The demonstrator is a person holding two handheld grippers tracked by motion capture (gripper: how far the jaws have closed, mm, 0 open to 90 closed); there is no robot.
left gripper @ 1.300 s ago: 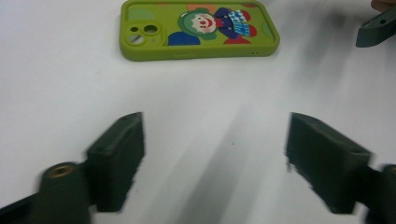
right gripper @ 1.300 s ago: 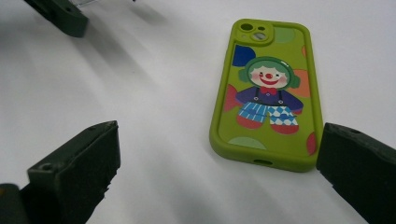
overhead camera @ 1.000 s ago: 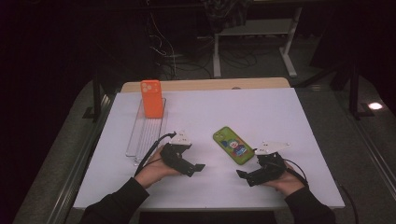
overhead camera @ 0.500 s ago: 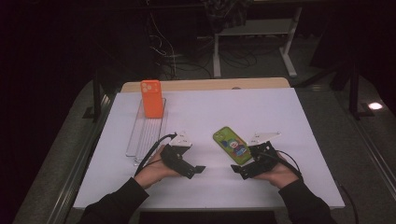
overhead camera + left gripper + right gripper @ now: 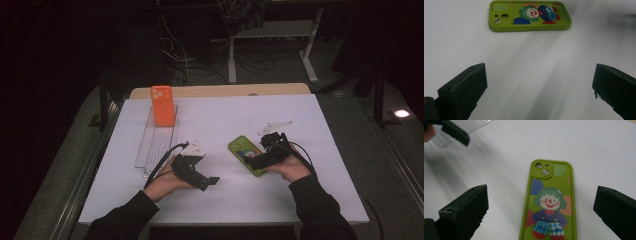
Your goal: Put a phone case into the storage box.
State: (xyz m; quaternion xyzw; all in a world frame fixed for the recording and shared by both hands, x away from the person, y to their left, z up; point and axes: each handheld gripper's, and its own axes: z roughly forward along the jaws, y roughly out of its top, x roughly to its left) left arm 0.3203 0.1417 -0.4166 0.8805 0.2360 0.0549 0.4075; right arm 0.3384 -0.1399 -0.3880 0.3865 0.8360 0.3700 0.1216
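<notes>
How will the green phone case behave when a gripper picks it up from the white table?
The green phone case lies flat and thin, so it probably will not roll or tip. Its low edges may be hard for the right gripper to catch; it could slide on the smooth table.

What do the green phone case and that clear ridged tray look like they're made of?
Green phone case: seems soft silicone or rubbery plastic, judging by its matte, rounded edges with no sharp glare and its printed clown picture. Clear tray: looks like hard transparent plastic or acrylic; the white table shows through it and its ridges catch light. The right tongs are open over the case.
</notes>
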